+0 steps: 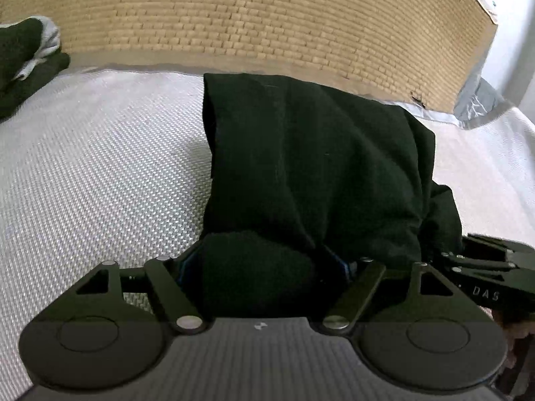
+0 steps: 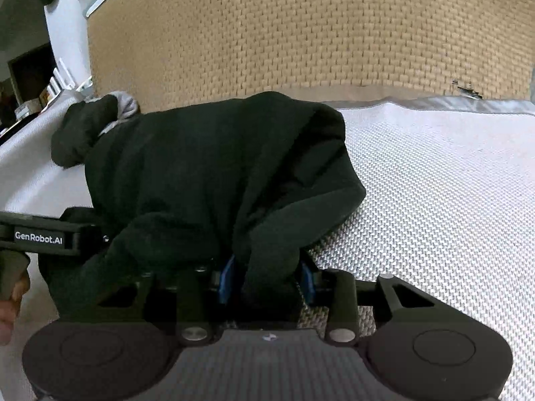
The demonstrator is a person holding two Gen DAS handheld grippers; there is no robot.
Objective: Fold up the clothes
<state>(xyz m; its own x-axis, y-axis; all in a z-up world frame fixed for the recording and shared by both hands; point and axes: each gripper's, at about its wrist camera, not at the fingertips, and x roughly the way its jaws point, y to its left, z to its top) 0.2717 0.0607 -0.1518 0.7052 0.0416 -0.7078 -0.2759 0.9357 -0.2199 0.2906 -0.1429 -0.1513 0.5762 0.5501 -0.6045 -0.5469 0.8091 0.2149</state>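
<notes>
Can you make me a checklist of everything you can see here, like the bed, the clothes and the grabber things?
Surface: white woven cover, bare around the clothes.
Job's things: dark garment bunched up, its near end lifted off the cover.
Clutter: second dark and grey clothing pile at the far left edge.
Grippers: left gripper has garment fabric between its fingers, pads hidden; right gripper is closed on a fold of the garment between its blue pads.
Cables: nothing seen.
Surroundings: tan woven headboard behind; white wall and dim shelves to one side.
</notes>
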